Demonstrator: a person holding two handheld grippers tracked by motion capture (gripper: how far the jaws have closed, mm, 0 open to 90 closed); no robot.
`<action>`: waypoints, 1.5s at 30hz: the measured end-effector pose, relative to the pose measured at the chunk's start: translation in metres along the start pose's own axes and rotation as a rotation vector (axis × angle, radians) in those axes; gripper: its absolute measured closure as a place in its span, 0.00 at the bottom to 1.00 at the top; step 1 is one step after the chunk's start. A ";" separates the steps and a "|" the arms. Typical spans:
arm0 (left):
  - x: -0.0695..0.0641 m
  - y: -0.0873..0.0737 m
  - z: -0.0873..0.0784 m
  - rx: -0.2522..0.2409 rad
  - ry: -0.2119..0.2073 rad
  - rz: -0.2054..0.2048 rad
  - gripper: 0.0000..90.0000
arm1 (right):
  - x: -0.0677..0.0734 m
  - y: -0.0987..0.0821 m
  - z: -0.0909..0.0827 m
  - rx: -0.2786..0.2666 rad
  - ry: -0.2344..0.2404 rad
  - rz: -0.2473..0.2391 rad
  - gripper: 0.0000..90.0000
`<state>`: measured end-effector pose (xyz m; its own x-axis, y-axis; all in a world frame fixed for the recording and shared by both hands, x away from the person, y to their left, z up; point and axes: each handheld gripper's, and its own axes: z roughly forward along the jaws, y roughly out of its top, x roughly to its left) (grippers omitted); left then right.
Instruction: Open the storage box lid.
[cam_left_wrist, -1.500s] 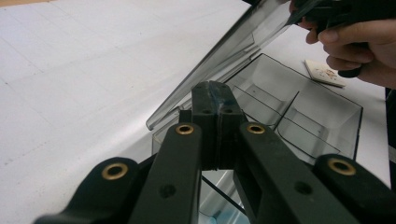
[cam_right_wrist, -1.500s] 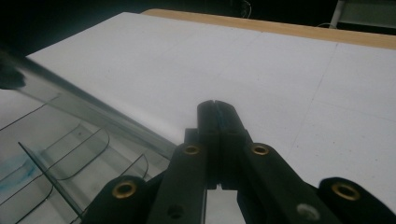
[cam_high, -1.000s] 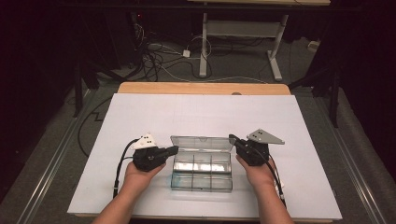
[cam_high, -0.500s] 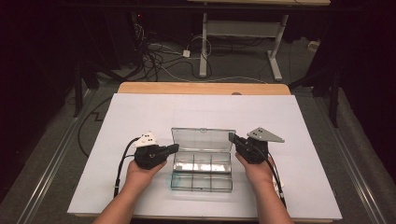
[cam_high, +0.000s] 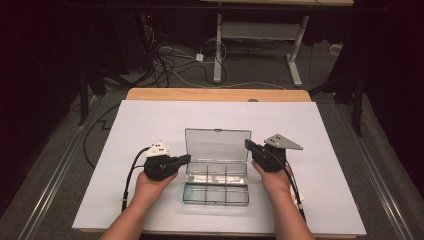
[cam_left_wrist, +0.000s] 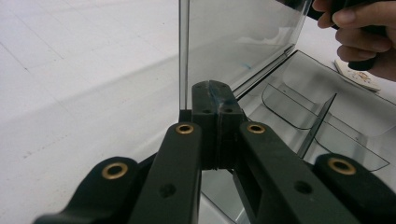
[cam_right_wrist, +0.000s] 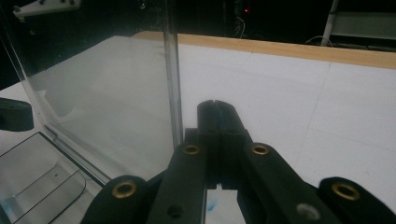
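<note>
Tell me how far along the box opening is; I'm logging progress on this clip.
Mostly done: the clear box sits on the white table with its lid standing upright, and its compartments look empty. In hand: the left gripper and right gripper, both with jaws shut, sit at the lid's two side edges; contact is unclear. Left: probably pushing the lid fully back, or letting go.

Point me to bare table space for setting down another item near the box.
Free: the white table between the box lid and the wooden far edge; the strips outside the left gripper and outside the right gripper. Crowded: both box ends, where hands and grippers sit, and the narrow near strip between the forearms.
</note>
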<state>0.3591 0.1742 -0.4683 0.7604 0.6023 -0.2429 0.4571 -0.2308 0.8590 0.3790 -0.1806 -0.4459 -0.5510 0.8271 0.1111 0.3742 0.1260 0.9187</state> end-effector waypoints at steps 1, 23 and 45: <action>0.000 0.000 -0.003 -0.004 0.002 0.004 0.97 | 0.000 0.000 0.000 0.001 0.000 0.001 1.00; 0.028 0.035 0.001 -0.035 0.101 -0.054 0.97 | -0.004 0.001 0.005 0.007 0.002 -0.008 1.00; 0.038 0.041 0.035 0.023 0.090 -0.110 0.97 | -0.010 -0.002 0.020 0.068 -0.029 0.000 1.00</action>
<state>0.4228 0.1616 -0.4581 0.6614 0.6905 -0.2928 0.5468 -0.1767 0.8184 0.3990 -0.1786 -0.4561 -0.5298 0.8423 0.0990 0.4242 0.1622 0.8909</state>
